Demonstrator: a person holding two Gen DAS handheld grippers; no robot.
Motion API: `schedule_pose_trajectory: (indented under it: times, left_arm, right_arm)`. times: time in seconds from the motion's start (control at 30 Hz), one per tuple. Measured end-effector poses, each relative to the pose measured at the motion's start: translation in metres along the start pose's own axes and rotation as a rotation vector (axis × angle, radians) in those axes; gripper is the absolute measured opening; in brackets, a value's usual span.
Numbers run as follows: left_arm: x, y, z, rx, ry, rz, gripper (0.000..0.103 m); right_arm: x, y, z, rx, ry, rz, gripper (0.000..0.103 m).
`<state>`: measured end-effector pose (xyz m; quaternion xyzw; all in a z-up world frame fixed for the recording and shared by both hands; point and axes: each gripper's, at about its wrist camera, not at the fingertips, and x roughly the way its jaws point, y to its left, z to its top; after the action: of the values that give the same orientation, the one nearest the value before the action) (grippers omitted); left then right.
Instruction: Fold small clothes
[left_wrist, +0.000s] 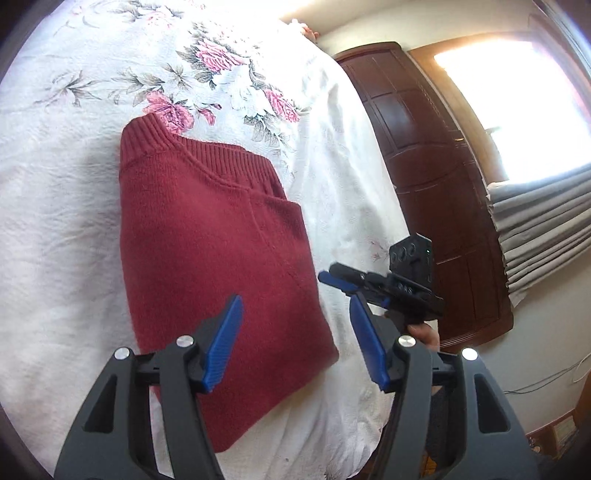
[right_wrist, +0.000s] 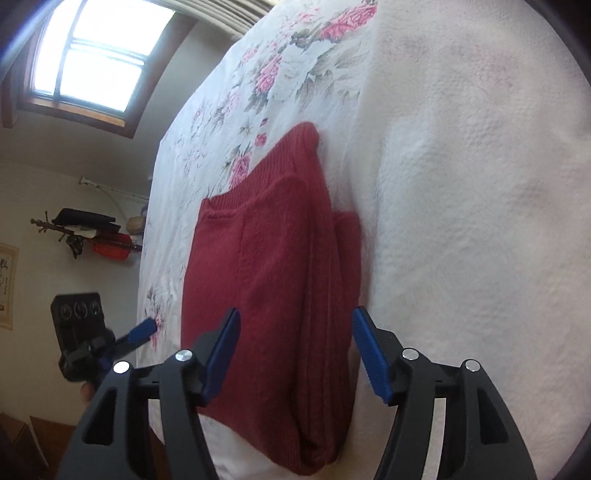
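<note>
Right now both my tongs are spread wide, holding nothing. My left gripper (left_wrist: 295, 339) sits at bottom centre of its frame, above the lower right corner of the dark red knitted sweater (left_wrist: 218, 258), which lies folded on the white floral quilted bedspread (left_wrist: 66, 184). Its long axis runs bottom to top, collar uppermost. My right gripper (right_wrist: 295, 350) straddles the sweater's thick folded edge, so I judge it nearer.

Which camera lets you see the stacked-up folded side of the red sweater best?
The right wrist view: the red sweater's layered edges run straight toward the camera. The left wrist view shows mostly its flat top and ribbed collar.
</note>
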<state>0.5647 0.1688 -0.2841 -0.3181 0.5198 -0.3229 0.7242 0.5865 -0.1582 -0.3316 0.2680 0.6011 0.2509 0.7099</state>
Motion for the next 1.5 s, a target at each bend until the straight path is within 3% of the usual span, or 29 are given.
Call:
schedule_pose_trajectory:
  times: [0.07, 0.1, 0.2, 0.3, 0.4, 0.5, 0.57, 0.6, 0.63, 0.7, 0.73, 0.77, 0.8, 0.83, 0.87, 0.9, 0.97, 1.0, 1.1, 1.27, 1.43, 1.5]
  left_arm:
    - [0.015, 0.008, 0.002, -0.003, 0.043, 0.044, 0.059]
    - [0.026, 0.013, 0.002, -0.021, 0.071, 0.063, 0.059]
    - [0.049, 0.028, -0.004, -0.033, 0.128, 0.131, 0.052]
    - [0.041, 0.025, -0.005, -0.040, 0.114, 0.140, 0.050]
    - [0.014, 0.002, -0.018, 0.030, 0.074, 0.060, 0.055]
    - [0.013, -0.005, -0.042, 0.065, 0.113, 0.026, 0.055]
    - [0.031, 0.007, -0.057, 0.060, 0.173, 0.107, 0.055]
    - [0.041, 0.016, -0.063, 0.051, 0.197, 0.138, 0.050]
    - [0.048, 0.022, -0.069, 0.036, 0.213, 0.154, 0.048]
    - [0.046, 0.015, -0.074, 0.067, 0.195, 0.181, 0.049]
    - [0.037, 0.007, -0.076, 0.078, 0.166, 0.166, 0.052]
    - [0.024, 0.001, -0.079, 0.079, 0.125, 0.129, 0.065]
    - [0.009, -0.003, -0.082, 0.083, 0.077, 0.090, 0.079]
    - [-0.005, -0.004, -0.087, 0.092, 0.031, 0.081, 0.084]
    - [-0.019, -0.001, -0.090, 0.096, -0.016, 0.116, 0.088]
    - [-0.031, 0.004, -0.094, 0.091, -0.069, 0.184, 0.088]
    - [-0.048, 0.025, -0.099, 0.031, -0.143, 0.293, 0.090]
    - [-0.051, 0.039, -0.100, -0.021, -0.128, 0.281, 0.090]
    - [-0.044, 0.077, -0.098, -0.163, -0.061, 0.210, 0.090]
    - [-0.023, 0.111, -0.089, -0.245, -0.027, 0.075, 0.090]
    - [0.004, 0.108, -0.084, -0.218, 0.066, -0.128, 0.086]
    - [0.012, 0.104, -0.084, -0.181, 0.094, -0.113, 0.084]
  right_arm:
    - [0.016, 0.004, -0.013, -0.030, 0.095, 0.016, 0.060]
    - [0.021, 0.001, -0.020, -0.030, 0.110, -0.001, 0.020]
    - [0.028, -0.022, -0.034, 0.053, 0.097, 0.007, 0.018]
    - [0.020, -0.030, -0.037, 0.091, 0.078, 0.068, 0.020]
    - [-0.003, -0.012, -0.043, 0.034, 0.050, 0.083, 0.036]
    - [-0.017, 0.002, -0.056, -0.016, 0.044, 0.066, 0.037]
    - [-0.005, 0.003, -0.066, -0.040, 0.089, 0.015, 0.033]
    - [0.004, -0.001, -0.070, -0.039, 0.099, -0.038, 0.024]
    - [0.011, -0.007, -0.073, -0.032, 0.094, -0.067, 0.023]
    - [0.011, -0.006, -0.074, -0.035, 0.087, -0.065, 0.023]
    - [0.004, 0.000, -0.072, -0.053, 0.083, -0.036, 0.027]
    - [-0.006, 0.005, -0.068, -0.067, 0.073, 0.008, 0.029]
    - [-0.016, 0.008, -0.061, -0.069, 0.051, 0.050, 0.039]
    - [-0.025, 0.008, -0.051, -0.057, 0.025, 0.072, 0.065]
    - [-0.031, 0.005, -0.040, -0.037, 0.001, 0.087, 0.079]
    - [-0.032, 0.002, -0.028, -0.018, -0.006, 0.112, 0.085]
    - [-0.024, -0.004, -0.002, 0.030, 0.007, 0.142, 0.085]
    - [-0.016, -0.005, 0.011, 0.038, 0.024, 0.154, 0.085]
    - [0.016, -0.002, 0.039, 0.040, 0.084, 0.138, 0.085]
    - [0.057, 0.001, 0.058, -0.006, 0.162, 0.008, 0.084]
    - [0.075, 0.002, 0.071, -0.027, 0.197, 0.109, 0.085]
    - [0.085, 0.007, 0.075, -0.057, 0.212, 0.140, 0.085]
